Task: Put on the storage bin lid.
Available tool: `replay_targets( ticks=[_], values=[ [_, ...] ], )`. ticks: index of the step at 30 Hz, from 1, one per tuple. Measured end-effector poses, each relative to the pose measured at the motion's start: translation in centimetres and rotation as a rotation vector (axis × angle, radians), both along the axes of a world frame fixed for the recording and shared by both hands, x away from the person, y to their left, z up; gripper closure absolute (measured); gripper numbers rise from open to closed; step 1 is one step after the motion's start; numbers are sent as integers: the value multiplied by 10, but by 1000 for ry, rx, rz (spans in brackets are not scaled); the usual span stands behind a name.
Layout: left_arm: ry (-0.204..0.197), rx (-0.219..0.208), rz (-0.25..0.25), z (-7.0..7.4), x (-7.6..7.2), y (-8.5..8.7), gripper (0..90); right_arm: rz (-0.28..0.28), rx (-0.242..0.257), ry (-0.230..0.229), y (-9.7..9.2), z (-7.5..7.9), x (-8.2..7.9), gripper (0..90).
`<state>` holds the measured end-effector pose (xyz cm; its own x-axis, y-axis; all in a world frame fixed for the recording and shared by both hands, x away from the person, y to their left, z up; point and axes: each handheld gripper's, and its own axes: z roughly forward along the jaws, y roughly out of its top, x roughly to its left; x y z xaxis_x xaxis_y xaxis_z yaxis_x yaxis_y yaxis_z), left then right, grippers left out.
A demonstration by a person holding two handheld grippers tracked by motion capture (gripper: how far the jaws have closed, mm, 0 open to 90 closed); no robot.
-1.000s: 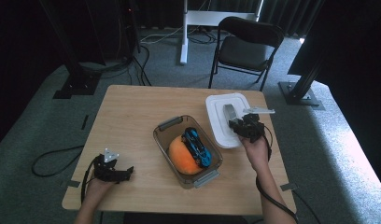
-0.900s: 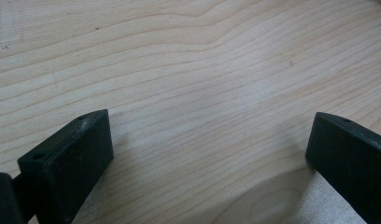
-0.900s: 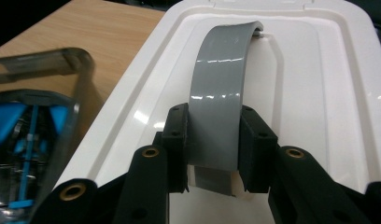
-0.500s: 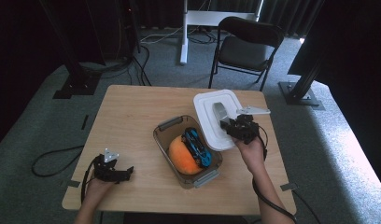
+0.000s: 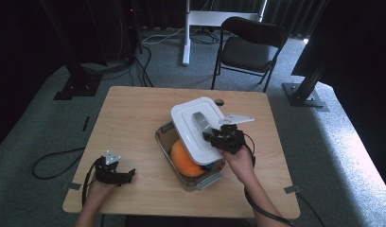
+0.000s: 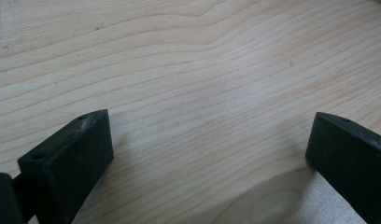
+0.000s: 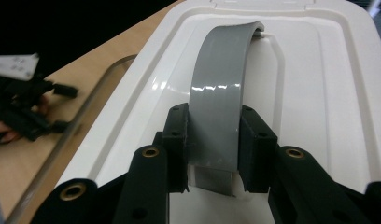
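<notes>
A white lid [image 5: 197, 127] with a grey arched handle [image 5: 199, 121] hangs tilted over the clear container [image 5: 203, 179] in the middle of the wooden table [image 5: 134, 113]. My right gripper [image 5: 211, 136] is shut on that handle [image 7: 216, 116], its jaws pressing both sides of the grey strap. The lid [image 7: 319, 93] spreads beneath it, with the container's rim [image 7: 81, 126] to the left. An orange round thing [image 5: 184, 159] and a bit of blue show in the container under the lid. My left gripper [image 5: 129, 174] rests open on the table at the near left, bare wood [image 6: 202, 93] between its jaws.
A black folding chair [image 5: 250, 47] stands beyond the table's far edge, next to a white post [image 5: 186, 33]. Cables lie on the grey carpet at left [image 5: 54, 161]. Dark stands flank the table on both sides. The left gripper and its hand [image 7: 20, 112] appear at the right gripper view's left.
My right gripper has carried the lid leftward and a little up, from the table at the container's right to over the container. The left gripper has stayed where it was.
</notes>
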<state>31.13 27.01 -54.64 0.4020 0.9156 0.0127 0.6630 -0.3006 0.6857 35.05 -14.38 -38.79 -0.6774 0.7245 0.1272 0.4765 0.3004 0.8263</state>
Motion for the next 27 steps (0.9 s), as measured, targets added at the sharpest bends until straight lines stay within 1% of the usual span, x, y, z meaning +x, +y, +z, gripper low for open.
replay_targets(
  ticks=[1, 2, 3, 5, 6, 7, 8, 13, 16, 19, 21, 22, 24, 27],
  values=[
    [0, 0, 0, 0, 0, 0, 11, 0, 0, 0, 0, 0, 0, 677],
    [0, 0, 0, 0, 0, 0, 11, 13, 3, 3, 4, -1, -2, 677],
    [1, 0, 0, 0, 0, 0, 12, 43, 3, 7, 10, -2, -6, 678],
    [2, 1, -1, 0, 0, 0, 11, 68, 14, 17, 16, -3, -9, 677],
    [2, 1, -1, 0, 0, 0, 11, 80, 11, 18, 19, -4, -11, 678],
    [2, 1, -1, 0, 0, 0, 11, 80, 11, 18, 19, -4, -11, 678],
    [2, 2, -2, 0, 0, 0, 12, 105, 1, 26, 24, -7, -14, 678],
    [3, 3, -3, 0, 0, 0, 11, 145, -18, 56, 31, -14, -15, 677],
    [3, 3, -2, 0, 0, 0, 11, 159, -33, 62, 33, -17, -16, 677],
    [3, 2, -2, 0, 0, 0, 12, 162, -26, 70, 33, -17, -17, 678],
    [3, 2, -2, 0, 0, 0, 11, 164, -34, 69, 34, -18, -19, 678],
    [3, 3, -3, 0, 0, 0, 11, 166, -31, 79, 34, -19, -19, 679],
    [3, 2, -3, 0, 0, 0, 11, 164, -40, 74, 35, -21, -21, 679],
    [3, 2, -2, 0, 0, 0, 11, 162, -41, 73, 35, -22, -21, 679]
  ],
)
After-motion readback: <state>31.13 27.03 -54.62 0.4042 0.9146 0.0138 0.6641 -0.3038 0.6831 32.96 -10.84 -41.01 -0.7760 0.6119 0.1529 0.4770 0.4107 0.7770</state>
